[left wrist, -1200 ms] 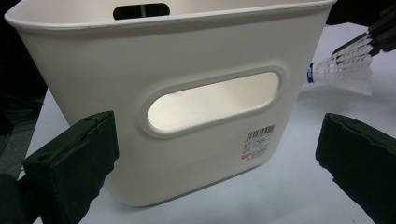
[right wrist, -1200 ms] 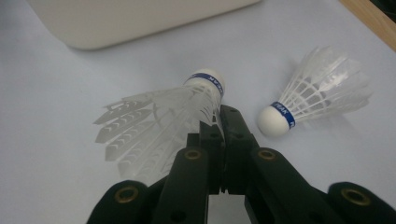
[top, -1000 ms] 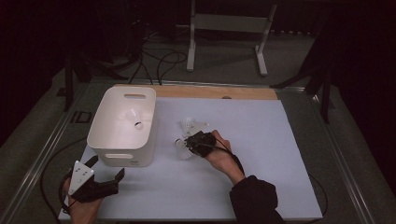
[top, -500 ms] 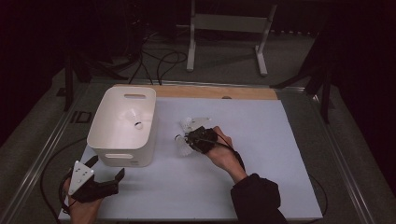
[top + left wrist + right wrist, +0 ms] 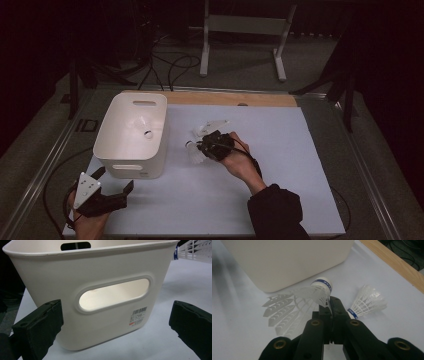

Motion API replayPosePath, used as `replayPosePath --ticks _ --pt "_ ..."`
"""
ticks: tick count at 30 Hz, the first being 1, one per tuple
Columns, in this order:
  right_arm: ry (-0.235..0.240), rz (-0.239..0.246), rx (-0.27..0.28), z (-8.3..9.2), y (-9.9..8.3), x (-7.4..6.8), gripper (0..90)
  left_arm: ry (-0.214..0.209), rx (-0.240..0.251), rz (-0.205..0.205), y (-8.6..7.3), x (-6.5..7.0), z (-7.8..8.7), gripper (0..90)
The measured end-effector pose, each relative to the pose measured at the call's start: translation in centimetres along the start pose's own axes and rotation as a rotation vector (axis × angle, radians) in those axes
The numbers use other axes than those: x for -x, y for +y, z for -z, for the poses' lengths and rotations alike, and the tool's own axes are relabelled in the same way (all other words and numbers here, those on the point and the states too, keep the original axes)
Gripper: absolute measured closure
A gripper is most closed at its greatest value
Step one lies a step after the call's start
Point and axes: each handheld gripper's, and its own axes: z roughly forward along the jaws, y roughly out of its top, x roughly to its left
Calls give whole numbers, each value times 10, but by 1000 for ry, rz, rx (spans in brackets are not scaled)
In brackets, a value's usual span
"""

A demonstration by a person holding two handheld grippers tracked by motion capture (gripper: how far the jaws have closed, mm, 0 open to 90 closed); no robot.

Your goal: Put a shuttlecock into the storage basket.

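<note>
Lifting: my right gripper (image 5: 202, 146) has come up a touch since a second ago, and the shuttlecock (image 5: 194, 153) has come off the mat with it.
Right grip: jaws pinched almost together on one white feather of the shuttlecock (image 5: 318, 291), no gap between them in the right gripper view.
Held shuttlecock: hangs at the jaw tips with its blue-banded cork (image 5: 322, 284) up and its skirt fanning toward 8 o'clock, just beside the bin's near-right corner, not touching it.
Second shuttlecock (image 5: 367, 302): lies on the white mat at 2 o'clock from my right jaws, same spot as earlier.
Bin (image 5: 132, 134): white, open-topped, at 9 o'clock from the right gripper, unmoved; a small white piece lies inside.
Left gripper (image 5: 112, 187): holding its place at 6 o'clock of the bin, jaws spread wide, nothing between them.
Left gripper view: the bin's handle slot (image 5: 113, 293) sits dead ahead between my jaws.
</note>
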Motion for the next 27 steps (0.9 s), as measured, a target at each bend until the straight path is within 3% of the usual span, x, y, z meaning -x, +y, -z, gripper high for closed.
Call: replayPosePath --ticks 27 --pt "19 -30 37 19 23 4 887 3 -4 0 0 -1 0 2"
